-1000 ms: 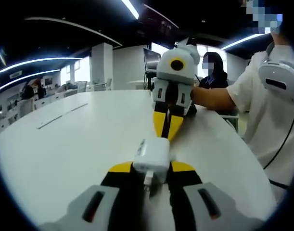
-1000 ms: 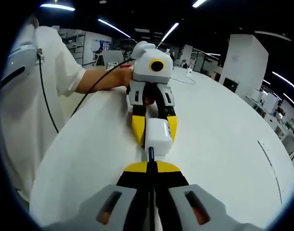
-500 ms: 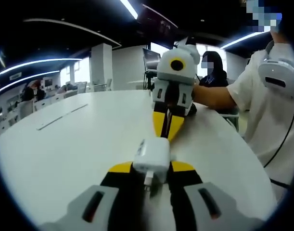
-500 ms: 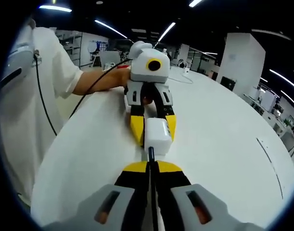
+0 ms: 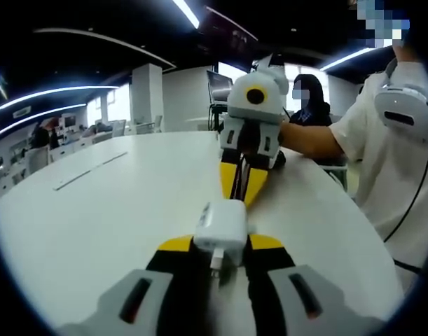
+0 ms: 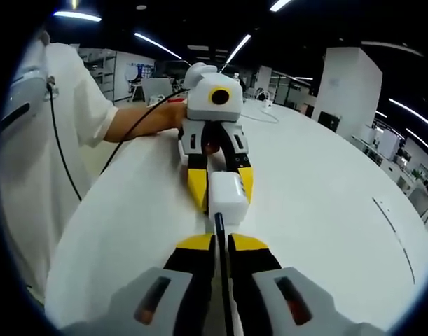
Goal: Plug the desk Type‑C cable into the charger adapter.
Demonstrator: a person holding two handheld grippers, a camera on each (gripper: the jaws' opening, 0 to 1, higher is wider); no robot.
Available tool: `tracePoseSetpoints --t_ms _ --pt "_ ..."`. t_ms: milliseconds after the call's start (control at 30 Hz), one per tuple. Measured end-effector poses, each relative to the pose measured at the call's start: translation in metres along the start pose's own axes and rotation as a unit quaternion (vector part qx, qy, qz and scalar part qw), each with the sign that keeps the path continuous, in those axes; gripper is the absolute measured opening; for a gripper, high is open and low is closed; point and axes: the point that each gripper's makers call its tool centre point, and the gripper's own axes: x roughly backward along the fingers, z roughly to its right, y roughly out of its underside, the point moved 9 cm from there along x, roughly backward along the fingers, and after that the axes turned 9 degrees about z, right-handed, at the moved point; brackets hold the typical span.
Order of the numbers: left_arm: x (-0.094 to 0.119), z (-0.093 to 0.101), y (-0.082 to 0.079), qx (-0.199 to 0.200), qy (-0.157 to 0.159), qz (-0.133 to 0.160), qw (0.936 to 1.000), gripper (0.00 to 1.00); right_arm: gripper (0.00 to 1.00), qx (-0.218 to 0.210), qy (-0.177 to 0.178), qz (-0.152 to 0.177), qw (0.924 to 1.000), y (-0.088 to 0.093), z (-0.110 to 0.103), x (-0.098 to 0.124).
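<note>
In the left gripper view my left gripper (image 5: 221, 245) is shut on the white charger adapter (image 5: 221, 229), low over the white table. The adapter (image 6: 228, 196) also sits in the middle of the right gripper view, clamped by the left gripper's yellow fingers (image 6: 197, 187). The black Type-C cable (image 6: 218, 225) meets the adapter's near face and runs back between my right gripper's (image 6: 221, 245) jaws. Those jaws stand slightly open, with a gap wider than the cable. Facing the adapter in the left view, the right gripper (image 5: 243, 183) shows the same narrow gap.
The round white table (image 5: 115, 203) spreads wide to one side of the grippers. A person in a white shirt (image 5: 396, 154) stands at the table's edge, an arm (image 6: 140, 119) reaching to the left gripper. Desks and pillars fill the room behind.
My right gripper's jaws have parted a little around the cable, and that gripper has drawn back slightly. The left gripper and adapter have stayed put.
</note>
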Motion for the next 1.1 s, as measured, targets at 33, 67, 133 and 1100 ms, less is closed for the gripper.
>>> tracePoseSetpoints --t_ms 33,67,133,1100 --pt "0.000 0.001 0.000 0.000 0.000 0.000 1.0000 0.26 0.12 0.000 0.001 0.002 1.0000 0.000 -0.001 0.000" --pt "0.000 0.001 0.000 0.000 0.000 0.000 1.0000 0.26 0.13 -0.001 0.002 0.003 1.0000 0.000 -0.001 0.001" --pt "0.000 0.000 0.000 0.000 0.000 0.000 1.0000 0.26 0.13 -0.002 0.004 0.005 1.0000 0.000 -0.002 0.002" --pt "-0.001 -0.001 0.000 0.004 -0.003 -0.001 1.0000 0.27 0.19 -0.029 0.050 0.064 0.9963 -0.002 -0.002 0.038"
